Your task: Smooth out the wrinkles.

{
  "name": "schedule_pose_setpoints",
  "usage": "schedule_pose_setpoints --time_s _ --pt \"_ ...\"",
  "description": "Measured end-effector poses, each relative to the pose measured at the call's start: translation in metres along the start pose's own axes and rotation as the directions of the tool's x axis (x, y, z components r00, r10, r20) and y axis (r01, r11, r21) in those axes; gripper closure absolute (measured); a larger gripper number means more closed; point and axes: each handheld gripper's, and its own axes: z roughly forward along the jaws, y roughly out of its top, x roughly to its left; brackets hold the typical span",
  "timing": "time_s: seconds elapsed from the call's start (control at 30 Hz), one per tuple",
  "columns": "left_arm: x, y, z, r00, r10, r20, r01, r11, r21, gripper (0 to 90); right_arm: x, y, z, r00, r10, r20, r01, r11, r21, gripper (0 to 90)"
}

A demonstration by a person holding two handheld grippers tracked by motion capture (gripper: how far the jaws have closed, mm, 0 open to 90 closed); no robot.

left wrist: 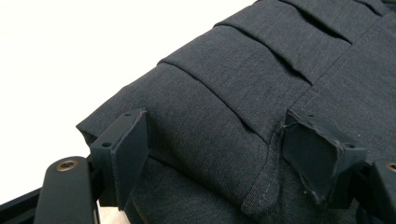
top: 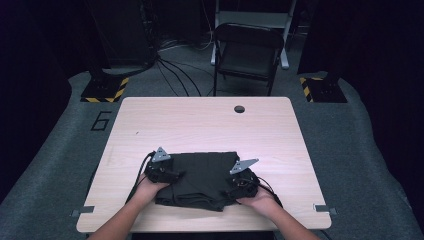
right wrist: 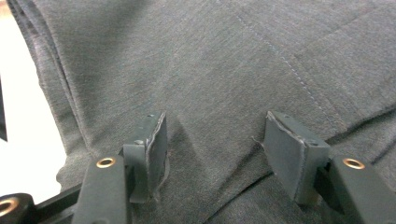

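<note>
I set my left gripper [top: 172, 175] and right gripper [top: 231, 190], jaws spread, on the folded dark garment [top: 202, 172] (opposite edges), seemingly to flatten it squarely.

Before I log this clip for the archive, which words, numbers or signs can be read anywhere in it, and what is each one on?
"6": a dark numeral marked on the grey carpeted floor, left of the light wooden table.
No text shows on the folded dark grey cloth garment, the two grippers or the black folding chair.
The yellow-and-black striped floor plates carry stripes, no words.
</note>
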Motion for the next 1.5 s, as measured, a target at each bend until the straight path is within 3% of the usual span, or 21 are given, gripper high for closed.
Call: schedule_pose_setpoints --time_s 0.23,0.3,0.47,0.63,0.83,1.07,1.23,1.5 --pt "0.008 0.008 0.004 1.0000 -0.002 -0.009 0.003 0.9997 0.023 23.4 -0.011 0.006 0.005 0.9995 0.026 0.016 -0.026 0.999 -0.020 39.2" --pt "0.011 0.009 0.007 0.9998 -0.020 -0.006 0.020 0.9996 0.018 23.7 -0.013 0.007 0.006 0.9992 0.035 0.022 -0.034 0.999 -0.020 38.6" --pt "0.015 0.015 0.011 0.9999 -0.004 -0.011 0.005 0.9993 0.037 23.7 -0.018 0.009 0.008 0.9990 0.038 0.023 -0.038 0.999 -0.023 38.5" --pt "0.021 0.013 0.017 0.9995 -0.030 -0.006 0.030 0.9995 -0.007 24.1 -0.022 0.011 0.009 0.9981 0.055 0.026 -0.054 0.998 -0.033 38.5" --pt "0.027 0.020 0.021 0.9996 -0.027 -0.001 0.027 0.9994 0.021 24.1 -0.028 0.013 0.011 0.9982 0.054 0.023 -0.053 0.998 -0.040 38.5" --pt "0.031 0.020 0.027 0.9988 -0.049 -0.001 0.049 0.9988 -0.010 23.8 -0.032 0.015 0.011 0.9977 0.060 0.031 -0.059 0.998 -0.035 37.6" --pt "0.033 0.020 0.027 0.9996 -0.028 -0.009 0.028 0.9996 -0.009 23.7 -0.033 0.016 0.012 0.9974 0.065 0.030 -0.064 0.998 -0.029 37.0" --pt "0.034 0.020 0.028 0.9994 -0.031 -0.014 0.031 0.9992 -0.025 23.5 -0.033 0.016 0.013 0.9966 0.075 0.034 -0.074 0.996 -0.041 36.8"
